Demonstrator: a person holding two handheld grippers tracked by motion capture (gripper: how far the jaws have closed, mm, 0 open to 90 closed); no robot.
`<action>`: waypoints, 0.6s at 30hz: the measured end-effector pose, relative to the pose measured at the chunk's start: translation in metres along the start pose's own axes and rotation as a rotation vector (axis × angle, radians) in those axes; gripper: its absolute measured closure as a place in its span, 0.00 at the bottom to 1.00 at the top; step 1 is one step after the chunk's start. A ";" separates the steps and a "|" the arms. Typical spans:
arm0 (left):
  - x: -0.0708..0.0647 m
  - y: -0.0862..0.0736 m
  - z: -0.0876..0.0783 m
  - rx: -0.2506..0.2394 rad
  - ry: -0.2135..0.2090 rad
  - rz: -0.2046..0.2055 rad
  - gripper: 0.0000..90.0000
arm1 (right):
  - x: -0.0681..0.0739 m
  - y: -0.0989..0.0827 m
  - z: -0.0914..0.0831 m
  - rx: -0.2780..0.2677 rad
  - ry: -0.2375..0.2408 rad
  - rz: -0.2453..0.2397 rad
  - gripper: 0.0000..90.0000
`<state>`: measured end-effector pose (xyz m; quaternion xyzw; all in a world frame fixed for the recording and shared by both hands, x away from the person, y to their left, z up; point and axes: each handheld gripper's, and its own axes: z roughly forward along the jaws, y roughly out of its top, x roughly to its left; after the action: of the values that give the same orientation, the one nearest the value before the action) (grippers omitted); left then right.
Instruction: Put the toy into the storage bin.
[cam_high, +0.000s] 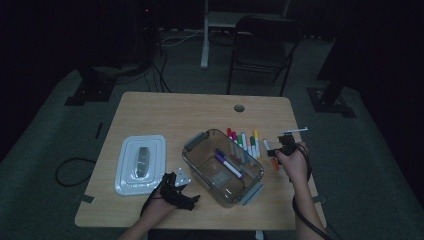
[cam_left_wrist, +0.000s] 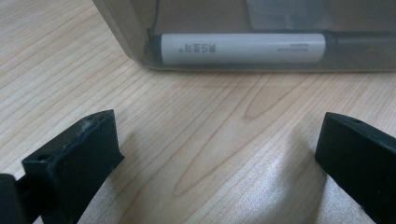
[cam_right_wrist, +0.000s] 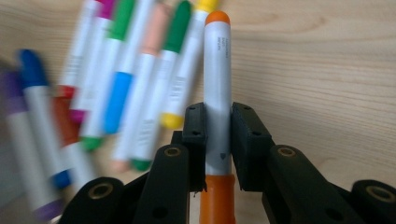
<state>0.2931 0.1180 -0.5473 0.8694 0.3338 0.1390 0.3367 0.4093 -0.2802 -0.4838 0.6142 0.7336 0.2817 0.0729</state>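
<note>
Wooden table (cam_high: 165, 107) lit in a dark room, orange marker (cam_right_wrist: 217, 88) clamped between the closed jaws of the right gripper (cam_right_wrist: 218, 140) beside the marker row (cam_high: 243, 141), left gripper (cam_left_wrist: 219, 154) held open near the clear container (cam_high: 222, 167), white lid (cam_high: 140, 164) set aside.

Colours on the wooden table

The table (cam_high: 165, 107) is light brown wood with wavy grain lines. At the lower middle of the right gripper view, the black right gripper (cam_right_wrist: 218, 140) is clamped on a white marker (cam_right_wrist: 217, 88) with an orange cap and orange end. At the upper left of that view lie more markers (cam_right_wrist: 116, 84), white with green, blue, pink, purple, red and yellow parts. In the high view, the box (cam_high: 223, 167) in the middle is clear grey with a white and purple marker (cam_high: 229, 164) inside. The lid (cam_high: 141, 164) at the left is white. The left gripper (cam_high: 176, 190) is black.
</note>
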 end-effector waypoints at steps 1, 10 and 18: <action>0.000 0.000 0.000 0.000 0.000 0.000 0.01 | 0.004 0.001 -0.006 -0.007 0.012 -0.007 0.85; 0.000 0.000 0.000 0.000 0.000 0.000 0.01 | 0.054 0.018 -0.060 -0.113 0.140 -0.144 0.85; 0.000 0.000 0.000 0.002 -0.001 -0.001 0.01 | 0.110 0.023 -0.083 -0.134 0.287 -0.290 0.85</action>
<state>0.2931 0.1180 -0.5472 0.8696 0.3340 0.1382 0.3362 0.3660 -0.2011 -0.3768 0.4493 0.7968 0.4012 0.0482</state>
